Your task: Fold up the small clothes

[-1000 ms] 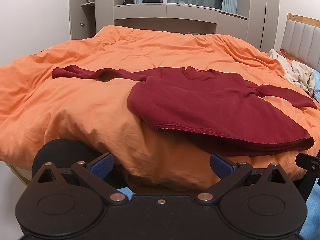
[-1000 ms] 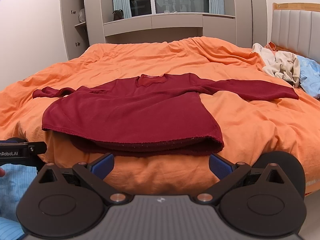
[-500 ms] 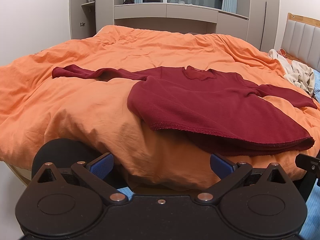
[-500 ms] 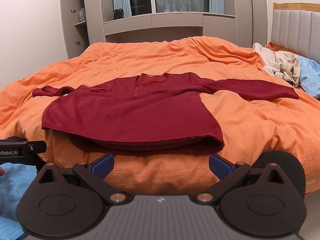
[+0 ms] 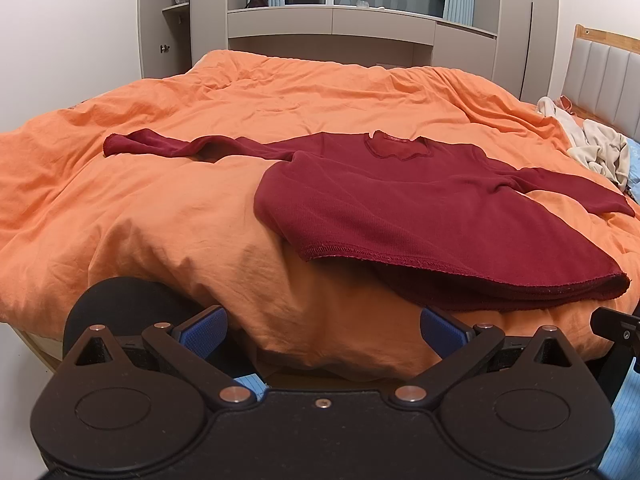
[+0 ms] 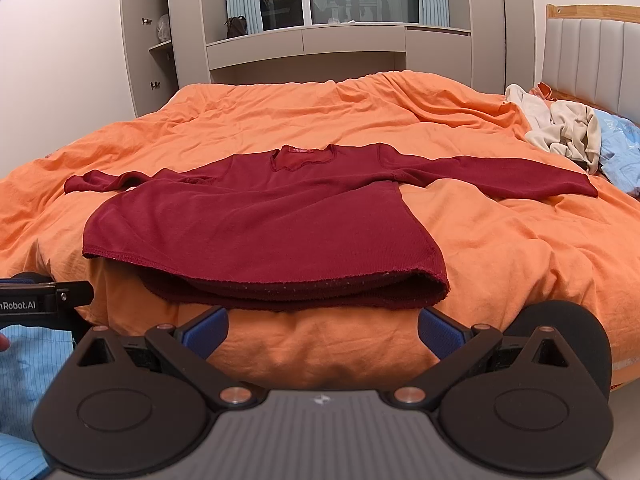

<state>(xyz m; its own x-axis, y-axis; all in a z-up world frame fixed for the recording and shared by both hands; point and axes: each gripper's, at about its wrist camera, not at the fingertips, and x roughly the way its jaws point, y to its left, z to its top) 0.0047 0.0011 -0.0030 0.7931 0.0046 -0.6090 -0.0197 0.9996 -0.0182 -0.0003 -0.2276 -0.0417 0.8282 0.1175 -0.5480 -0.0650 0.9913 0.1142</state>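
Note:
A dark red long-sleeved top (image 5: 420,208) lies spread flat on the orange duvet (image 5: 160,208), sleeves out to both sides, hem toward me at the bed's near edge. It also shows in the right wrist view (image 6: 272,224). My left gripper (image 5: 322,330) is open and empty, low in front of the bed edge, left of the hem. My right gripper (image 6: 322,330) is open and empty, just below the middle of the hem. Neither touches the top.
A pile of beige clothes (image 6: 560,128) and a light blue garment (image 6: 620,144) lie by the headboard (image 6: 592,56) at the right. Grey cabinets (image 6: 340,44) and a window stand behind the bed. The left gripper's body (image 6: 36,304) shows at the right view's left edge.

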